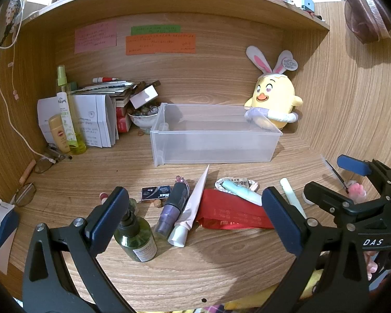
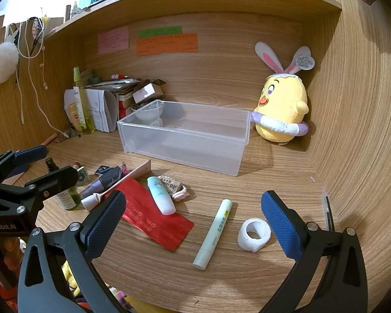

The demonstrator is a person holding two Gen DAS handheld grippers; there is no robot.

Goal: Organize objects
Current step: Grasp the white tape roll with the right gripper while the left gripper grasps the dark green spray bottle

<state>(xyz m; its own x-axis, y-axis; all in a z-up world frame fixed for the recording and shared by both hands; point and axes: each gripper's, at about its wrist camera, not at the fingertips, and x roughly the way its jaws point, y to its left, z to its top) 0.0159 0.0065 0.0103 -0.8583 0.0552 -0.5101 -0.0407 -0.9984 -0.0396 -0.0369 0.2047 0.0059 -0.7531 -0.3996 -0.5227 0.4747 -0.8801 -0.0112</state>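
In front of the clear bin (image 1: 213, 133), the left gripper (image 1: 195, 216) gapes over a green bottle (image 1: 136, 237) while the right gripper (image 2: 193, 221) spreads wide around a pale marker (image 2: 215, 233).

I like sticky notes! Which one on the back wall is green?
The green note is the thin top strip, right above the orange note; the pink note sits alone to the left.

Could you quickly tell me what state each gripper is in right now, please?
Left gripper: open, holding nothing, above the green bottle and tubes.
Right gripper: open, holding nothing, above the pale green pen and white tape roll.
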